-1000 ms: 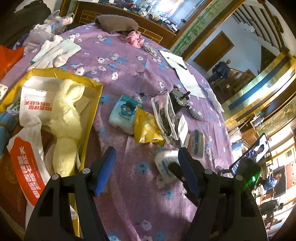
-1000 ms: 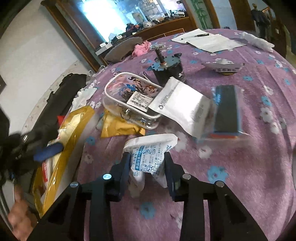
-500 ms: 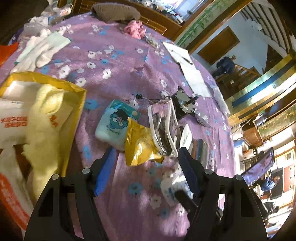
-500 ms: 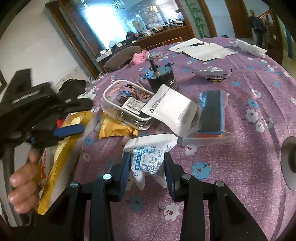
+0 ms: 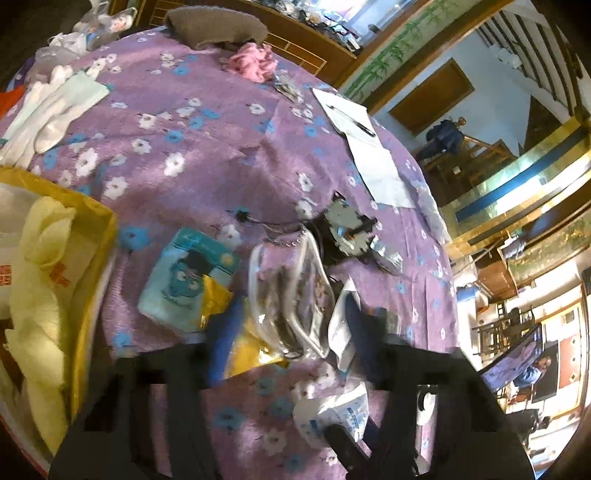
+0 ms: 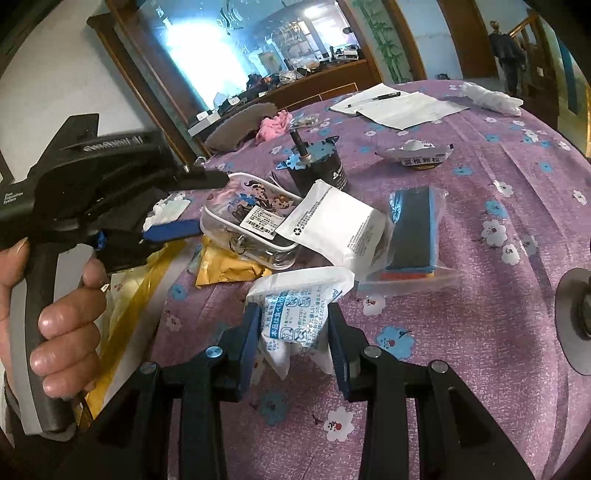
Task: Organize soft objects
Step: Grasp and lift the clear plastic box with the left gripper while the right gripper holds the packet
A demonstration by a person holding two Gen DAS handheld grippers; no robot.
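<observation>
My right gripper (image 6: pixel 293 332) is shut on a white packet with blue print (image 6: pixel 299 310), held just above the purple cloth; the packet also shows in the left wrist view (image 5: pixel 332 413). My left gripper (image 5: pixel 291 332) is open and empty, blurred, over a clear cartoon pouch (image 5: pixel 291 295) and a yellow sachet (image 5: pixel 251 343). It also shows in the right wrist view (image 6: pixel 177 225), held by a hand. A blue tissue pack (image 5: pixel 184 284) lies left of the pouch. A yellow bag (image 5: pixel 85 295) with a pale yellow towel (image 5: pixel 37 288) sits at the left.
A black motor (image 6: pixel 317 166), a white envelope (image 6: pixel 332 229) and a bagged blue sponge (image 6: pixel 413 229) lie beyond the packet. White socks (image 5: pixel 51 114), a pink scrunchie (image 5: pixel 251 64), a grey cloth (image 5: pixel 214 26) and papers with a pen (image 5: pixel 362 147) lie farther back.
My left gripper has moved forward and right, from beside the yellow bag to over the pouch and sachet. My right gripper has stayed shut on the white packet, lifting slightly.
</observation>
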